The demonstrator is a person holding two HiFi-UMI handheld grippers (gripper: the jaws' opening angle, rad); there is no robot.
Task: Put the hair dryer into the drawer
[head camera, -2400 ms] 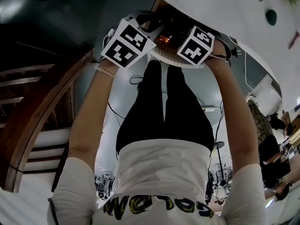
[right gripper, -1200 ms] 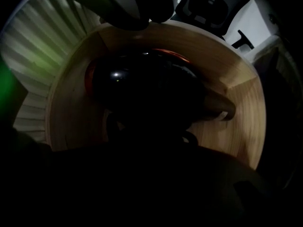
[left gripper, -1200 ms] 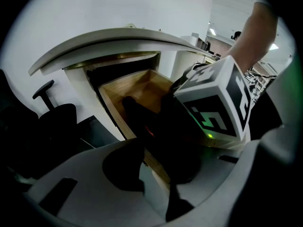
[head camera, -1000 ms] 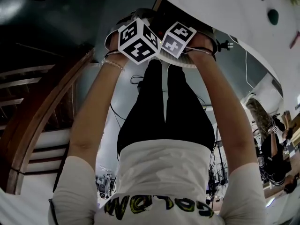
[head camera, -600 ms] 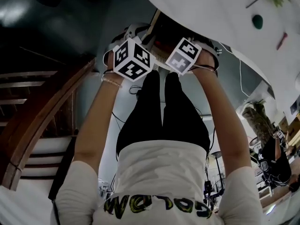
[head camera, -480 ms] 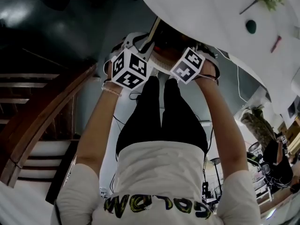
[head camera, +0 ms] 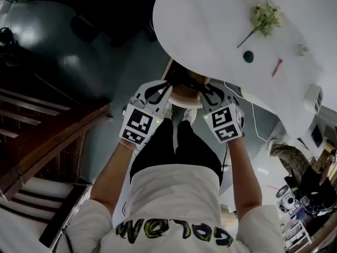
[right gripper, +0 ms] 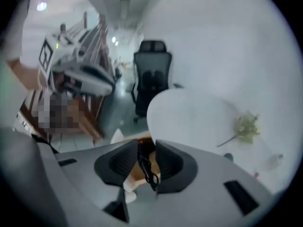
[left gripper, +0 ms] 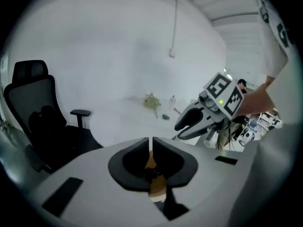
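The person stands over their own white shoes (head camera: 167, 109), arms stretched down, a gripper in each hand, beside the white oval table (head camera: 221, 30). A sprig of pale green flowers (head camera: 263, 16) and a small dark green lump (head camera: 248, 56) lie on the table. A black office chair (left gripper: 42, 122) stands at the table's far side, and a brown wooden staircase (head camera: 47, 141) runs along the other side of the room.

Both grippers point down and inward at a patch of brown wood (right gripper: 136, 171) low under the table's edge, close to the shoes. I cannot tell whether that wood is the drawer, and I cannot pick out the hair dryer in any view.

The left gripper (left gripper: 151, 143) has its jaws drawn together to a thin slit, and I see nothing caught in them.

The right gripper (right gripper: 147, 150) has just been closing, and its jaws stand part-way apart, a narrow gap. A thin black looped cord (right gripper: 146, 168) shows in that gap, too slight to fill it.
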